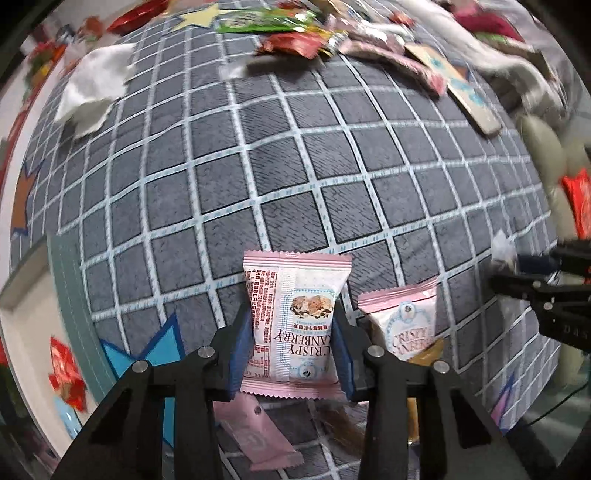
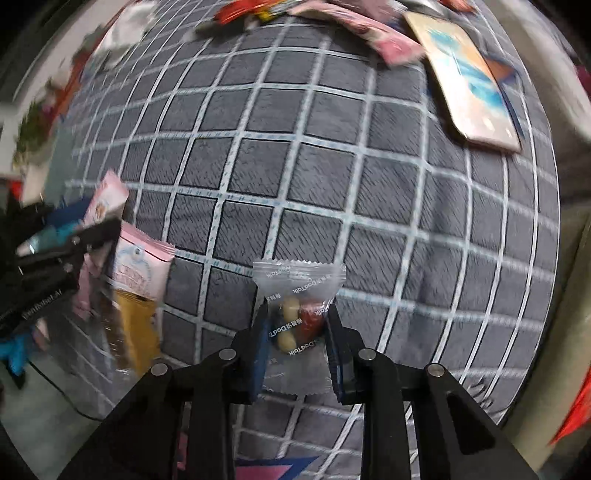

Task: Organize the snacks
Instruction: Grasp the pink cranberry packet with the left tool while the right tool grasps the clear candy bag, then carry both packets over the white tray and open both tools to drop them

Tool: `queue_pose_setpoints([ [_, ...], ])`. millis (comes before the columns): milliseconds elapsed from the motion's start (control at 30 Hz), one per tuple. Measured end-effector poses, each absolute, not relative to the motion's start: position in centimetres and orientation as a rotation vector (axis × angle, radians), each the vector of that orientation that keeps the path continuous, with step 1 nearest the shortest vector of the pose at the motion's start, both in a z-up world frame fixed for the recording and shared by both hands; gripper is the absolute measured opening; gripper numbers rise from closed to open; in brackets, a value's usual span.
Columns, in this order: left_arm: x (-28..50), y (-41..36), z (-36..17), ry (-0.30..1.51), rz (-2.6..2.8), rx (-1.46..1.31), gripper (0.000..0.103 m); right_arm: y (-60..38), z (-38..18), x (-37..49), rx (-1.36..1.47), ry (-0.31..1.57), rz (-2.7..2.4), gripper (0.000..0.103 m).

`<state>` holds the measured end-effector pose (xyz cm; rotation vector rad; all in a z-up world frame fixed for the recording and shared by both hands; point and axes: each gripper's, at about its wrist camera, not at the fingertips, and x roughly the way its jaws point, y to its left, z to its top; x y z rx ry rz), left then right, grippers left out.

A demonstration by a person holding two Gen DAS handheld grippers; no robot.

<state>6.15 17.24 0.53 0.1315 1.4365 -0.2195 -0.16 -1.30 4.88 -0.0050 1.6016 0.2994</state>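
My left gripper (image 1: 291, 310) points down over the grey checked cloth (image 1: 295, 166) and is shut on a pink and white Crispy Cranberry pack (image 1: 295, 280), held upright between the blue pads. A second cranberry pack (image 1: 402, 325) lies on the cloth just right of it. In the right wrist view my right gripper (image 2: 297, 310) is shut on a small clear packet (image 2: 299, 280) holding pale and red pieces, lifted off the cloth. The left gripper (image 2: 66, 240) with its pink pack (image 2: 107, 199) shows at that view's left edge.
A pile of mixed snack wrappers (image 1: 295, 33) lies along the cloth's far edge. A flat printed box (image 2: 469, 85) rests at the far right, and a white wrapper (image 1: 92, 88) at the far left. A pink bar (image 1: 255, 432) and a yellow packet (image 2: 136, 332) lie near the cranberry packs.
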Motion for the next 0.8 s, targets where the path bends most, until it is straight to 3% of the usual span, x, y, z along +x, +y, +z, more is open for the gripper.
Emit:
queue_pose_setpoints([
  [267,3.0,19.0,6.8,1.366,-0.109,-0.025,0.043,-3.4,9.1,-2.1,0.097,1.566,0.338,0.029],
  [800,-16.5,23.4,15.9,1.26,0.142,-0.162,0.043,-5.1,14.3,-9.6,0.063,1.471,0.474,0.029],
])
